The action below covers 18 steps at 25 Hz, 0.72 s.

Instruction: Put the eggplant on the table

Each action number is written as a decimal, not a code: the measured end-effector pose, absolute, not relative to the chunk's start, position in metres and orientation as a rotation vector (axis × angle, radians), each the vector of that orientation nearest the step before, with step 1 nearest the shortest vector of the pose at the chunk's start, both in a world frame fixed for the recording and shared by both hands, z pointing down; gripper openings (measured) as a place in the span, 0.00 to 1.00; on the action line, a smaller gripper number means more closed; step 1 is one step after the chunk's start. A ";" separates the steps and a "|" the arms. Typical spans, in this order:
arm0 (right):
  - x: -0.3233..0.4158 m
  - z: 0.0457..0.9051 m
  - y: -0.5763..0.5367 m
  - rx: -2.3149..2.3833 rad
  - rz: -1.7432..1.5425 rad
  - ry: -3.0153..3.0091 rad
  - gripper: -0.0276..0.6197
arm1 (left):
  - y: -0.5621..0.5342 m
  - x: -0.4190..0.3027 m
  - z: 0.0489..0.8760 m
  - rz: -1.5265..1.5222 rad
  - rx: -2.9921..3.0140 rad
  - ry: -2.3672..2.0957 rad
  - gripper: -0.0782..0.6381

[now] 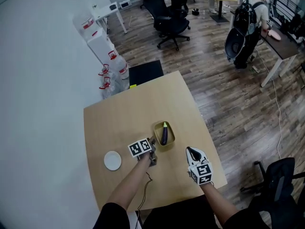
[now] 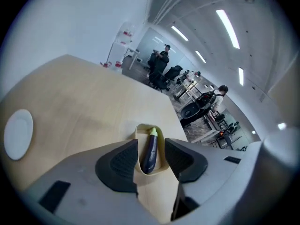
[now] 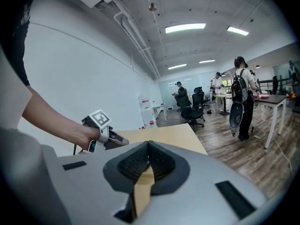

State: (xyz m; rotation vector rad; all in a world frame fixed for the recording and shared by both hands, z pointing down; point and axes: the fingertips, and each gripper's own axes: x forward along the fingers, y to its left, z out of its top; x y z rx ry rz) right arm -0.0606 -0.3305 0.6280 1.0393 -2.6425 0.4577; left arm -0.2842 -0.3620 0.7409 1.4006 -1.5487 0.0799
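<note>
A dark purple eggplant (image 1: 164, 133) with a green stem end lies in a shallow tan bowl (image 1: 172, 136) near the middle right of the wooden table (image 1: 124, 113). My left gripper (image 1: 153, 152) hovers just left of and in front of the bowl. Its jaws are open and hold nothing. In the left gripper view the eggplant (image 2: 150, 151) shows through the gap of the left gripper (image 2: 151, 145), still lying in the bowl (image 2: 138, 131) beyond the pads. My right gripper (image 1: 192, 150) hangs over the table's front right part. The right gripper (image 3: 148, 145) has its pads meeting, with nothing between them.
A white round disc (image 1: 113, 160) lies on the table's front left. A black box (image 1: 146, 72) stands on the floor behind the table, white containers (image 1: 106, 49) along the wall. Office chairs (image 1: 167, 18) and a person with a backpack (image 1: 248, 23) are farther back; another chair (image 1: 276, 180) is at right.
</note>
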 end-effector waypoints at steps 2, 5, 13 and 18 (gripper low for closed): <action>-0.066 0.616 -0.318 1.035 0.423 -2.664 0.14 | -0.355 -0.280 0.705 0.090 1.510 -1.604 0.33; -0.067 0.599 -0.298 1.065 0.359 -2.655 0.14 | -0.331 -0.265 0.655 0.060 1.620 -1.641 0.33; -0.060 0.557 -0.236 1.081 0.285 -2.655 0.14 | -0.197 -0.235 0.584 -0.122 1.759 -1.696 0.33; -0.059 0.533 -0.189 1.093 0.269 -2.674 0.14 | -0.124 -0.211 0.558 -0.217 1.822 -1.736 0.33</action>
